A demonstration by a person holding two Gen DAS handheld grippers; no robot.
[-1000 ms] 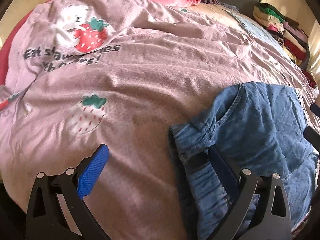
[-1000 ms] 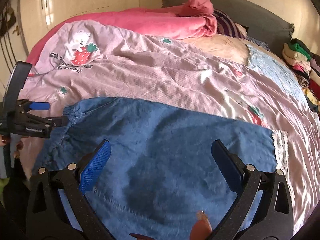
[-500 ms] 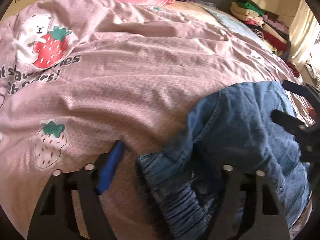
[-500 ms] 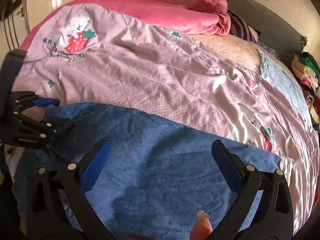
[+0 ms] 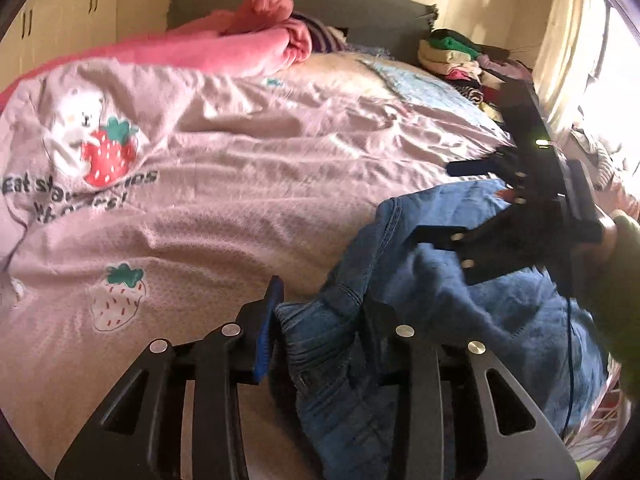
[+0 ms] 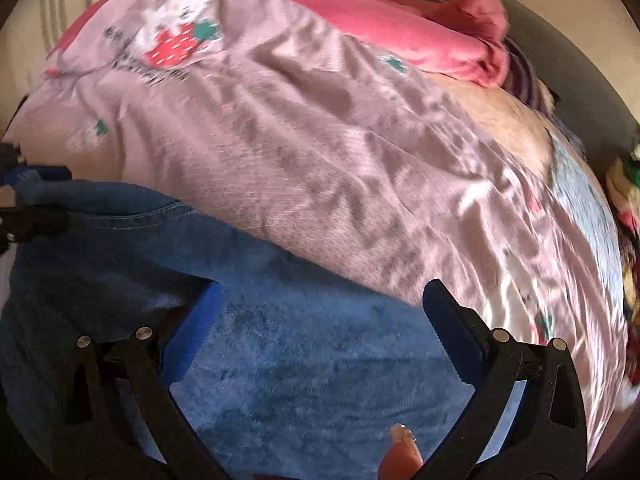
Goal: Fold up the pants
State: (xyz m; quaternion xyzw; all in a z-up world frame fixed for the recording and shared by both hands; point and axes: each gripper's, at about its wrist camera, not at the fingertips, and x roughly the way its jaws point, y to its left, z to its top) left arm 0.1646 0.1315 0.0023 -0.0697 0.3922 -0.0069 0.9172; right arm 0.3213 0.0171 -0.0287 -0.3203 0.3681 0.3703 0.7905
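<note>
While the left gripper (image 5: 320, 320) sits low at the near edge of the bed (image 5: 248, 184), we note its fingers (image 5: 267, 332) drawn narrow, pinching a bunched, gathered fold of the blue pants (image 5: 420, 280) between them. In the left wrist view the denim rises from this pinch and runs right, crumpled, with a stitched seam curving across its upper edge. We also see the right gripper (image 5: 476, 204) from the side at right, over the far part of the pants; its two fingers stand clearly apart, one above the cloth and one against it.

From the right wrist view, the right gripper (image 6: 320, 320) has its fingers (image 6: 196, 340) spread wide, with blue fabric filling the whole gap between them and the near half of the frame. We cannot tell from this view whether either pad presses the cloth. The pants (image 6: 300, 360) lie over the near edge of the bed, on a pink quilt (image 6: 320, 152) printed with a bear and strawberry. This view is motion-blurred. The left gripper (image 6: 32, 216) shows only as a dark edge at far left, at the end of the denim.

Far back lies a bright pink blanket (image 5: 240, 48) against a grey headboard (image 5: 360, 12), and at far right a stack of folded clothes (image 5: 452, 56).
</note>
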